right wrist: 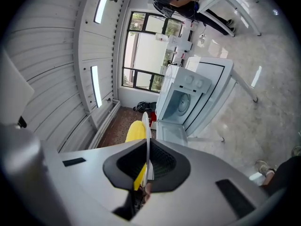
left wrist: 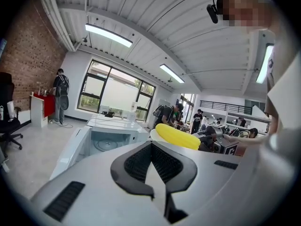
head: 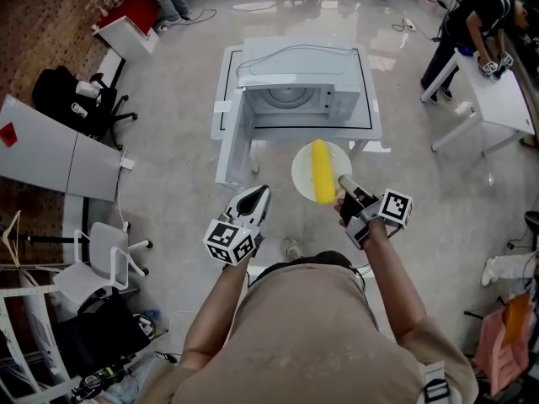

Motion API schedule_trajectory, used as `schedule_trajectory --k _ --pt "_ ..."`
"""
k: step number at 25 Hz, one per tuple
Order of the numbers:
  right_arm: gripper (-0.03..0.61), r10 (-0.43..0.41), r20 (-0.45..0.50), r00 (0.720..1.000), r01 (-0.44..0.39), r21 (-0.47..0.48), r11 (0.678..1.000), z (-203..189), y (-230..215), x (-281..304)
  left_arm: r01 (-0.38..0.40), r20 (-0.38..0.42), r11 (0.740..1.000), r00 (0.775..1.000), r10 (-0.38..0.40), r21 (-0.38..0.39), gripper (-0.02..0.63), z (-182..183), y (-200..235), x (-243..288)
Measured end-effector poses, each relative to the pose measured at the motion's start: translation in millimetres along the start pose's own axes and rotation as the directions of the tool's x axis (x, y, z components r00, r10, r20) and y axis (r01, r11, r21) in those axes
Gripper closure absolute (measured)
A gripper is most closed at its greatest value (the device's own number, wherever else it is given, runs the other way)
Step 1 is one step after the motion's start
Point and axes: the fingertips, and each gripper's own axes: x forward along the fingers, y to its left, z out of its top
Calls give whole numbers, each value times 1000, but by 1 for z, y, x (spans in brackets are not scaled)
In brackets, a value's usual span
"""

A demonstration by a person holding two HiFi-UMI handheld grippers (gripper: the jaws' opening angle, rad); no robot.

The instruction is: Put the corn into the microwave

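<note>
A yellow corn cob (head: 322, 172) lies on a round white plate (head: 303, 172) held in the air in front of the white microwave (head: 290, 91). The microwave's door (head: 229, 146) hangs open to the left, and its turntable shows inside. My right gripper (head: 344, 183) is shut on the plate's near rim; in the right gripper view the plate (right wrist: 147, 135) stands edge-on between the jaws, with the corn (right wrist: 135, 132) to its left. My left gripper (head: 257, 194) is shut and empty, to the left of the plate. From the left gripper view the corn (left wrist: 178, 136) lies to the right of the microwave (left wrist: 110, 138).
The microwave stands on a white table (head: 368, 126). A person (head: 472, 23) bends over a white desk (head: 497, 99) at the far right. Black office chairs (head: 80, 99) and grey panels (head: 59, 154) stand at the left, a white chair (head: 105, 263) at the near left.
</note>
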Motion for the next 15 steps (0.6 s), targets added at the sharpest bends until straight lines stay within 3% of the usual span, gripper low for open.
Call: schedule_trajectory --k 15 --pt "563 -18 10 1000 18 0 1000 4 -5 40 17 24 1000 1000 -17 6 607 19 40 10"
